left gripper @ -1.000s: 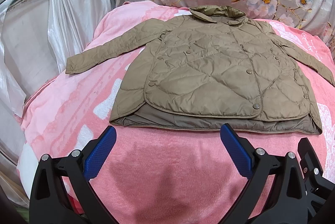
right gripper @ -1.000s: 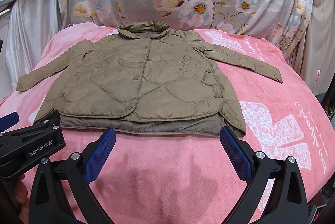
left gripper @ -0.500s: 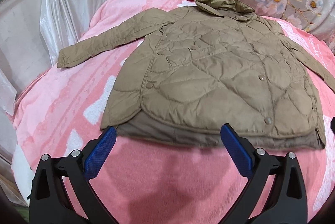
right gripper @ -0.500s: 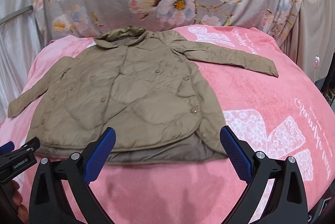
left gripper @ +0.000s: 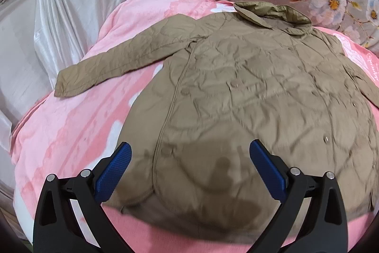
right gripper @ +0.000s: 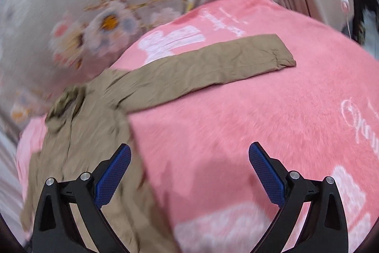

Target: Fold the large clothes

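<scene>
Two grippers, both spread wide and holding nothing: left gripper (left gripper: 189, 167) hangs over the hem of the tan quilted jacket (left gripper: 248, 92), right gripper (right gripper: 189, 167) over the pink blanket (right gripper: 260, 122) beside the jacket's side edge. Jacket lies flat, front up, collar at 12 o'clock; right sleeve (right gripper: 213, 63) stretches toward 1 o'clock, blurred.

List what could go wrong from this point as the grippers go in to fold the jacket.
1. The left gripper hangs open over the layered hem of the quilted jacket; a pinch there might catch only the top flap, leaving the lining behind.
2. The right gripper is open mostly over the pink blanket, so it may nip blanket pile along with the jacket edge.
3. The right sleeve lies stretched out and could drag.
</scene>
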`<state>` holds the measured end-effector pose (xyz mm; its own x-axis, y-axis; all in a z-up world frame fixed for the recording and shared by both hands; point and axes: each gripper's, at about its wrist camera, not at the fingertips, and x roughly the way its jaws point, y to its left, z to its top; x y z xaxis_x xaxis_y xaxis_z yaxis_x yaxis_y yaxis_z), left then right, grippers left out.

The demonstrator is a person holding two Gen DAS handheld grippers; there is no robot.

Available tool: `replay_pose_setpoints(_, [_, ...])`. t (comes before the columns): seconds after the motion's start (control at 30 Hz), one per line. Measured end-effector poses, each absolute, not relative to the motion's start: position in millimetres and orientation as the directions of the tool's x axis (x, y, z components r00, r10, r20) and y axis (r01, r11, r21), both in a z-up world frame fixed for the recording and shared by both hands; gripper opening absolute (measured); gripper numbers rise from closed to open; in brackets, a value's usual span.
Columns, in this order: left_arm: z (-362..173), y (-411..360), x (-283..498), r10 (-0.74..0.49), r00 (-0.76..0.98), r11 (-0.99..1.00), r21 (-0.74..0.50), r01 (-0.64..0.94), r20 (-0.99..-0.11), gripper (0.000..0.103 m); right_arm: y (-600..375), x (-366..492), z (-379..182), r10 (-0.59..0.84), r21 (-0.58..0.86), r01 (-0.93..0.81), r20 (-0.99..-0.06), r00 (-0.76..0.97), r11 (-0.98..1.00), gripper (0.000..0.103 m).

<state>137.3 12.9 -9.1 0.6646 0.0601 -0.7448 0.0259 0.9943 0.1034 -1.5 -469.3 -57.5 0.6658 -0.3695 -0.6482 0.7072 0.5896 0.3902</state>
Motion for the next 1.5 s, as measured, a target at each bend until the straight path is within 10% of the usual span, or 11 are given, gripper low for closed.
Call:
replay_pose_setpoints(0.43, [-18.1, 15.2, 199.5, 0.113, 0.673, 0.993, 0.104, -0.054, -0.731, 0.098, -603.0, 22.4, -93.4, -0.439, 0.443, 0.814, -0.688, 0.577, 0.376, 0.061])
replay_pose_setpoints(0.63, [-28.1, 21.5, 208.5, 0.131, 0.659, 0.991, 0.101, -0.083, -0.741, 0.098, -622.6, 33.7, -84.9, -0.457, 0.494, 0.796, -0.652, 0.605, 0.349, 0.005])
replay_pose_setpoints(1.03, [-32.5, 51.3, 206.5, 0.190, 0.644, 0.980, 0.108, -0.165, -0.742, 0.098, -440.2, 135.2, 90.8, -0.312, 0.347, 0.413, -0.311, 0.898, 0.842, 0.003])
replay_pose_setpoints(1.5, [-45.1, 106.9, 197.8, 0.205, 0.611, 0.971, 0.081, -0.225, -0.765, 0.098, -228.3, 256.9, 22.2, 0.102, 0.204, 0.001, -0.494, 0.863, 0.979, 0.003])
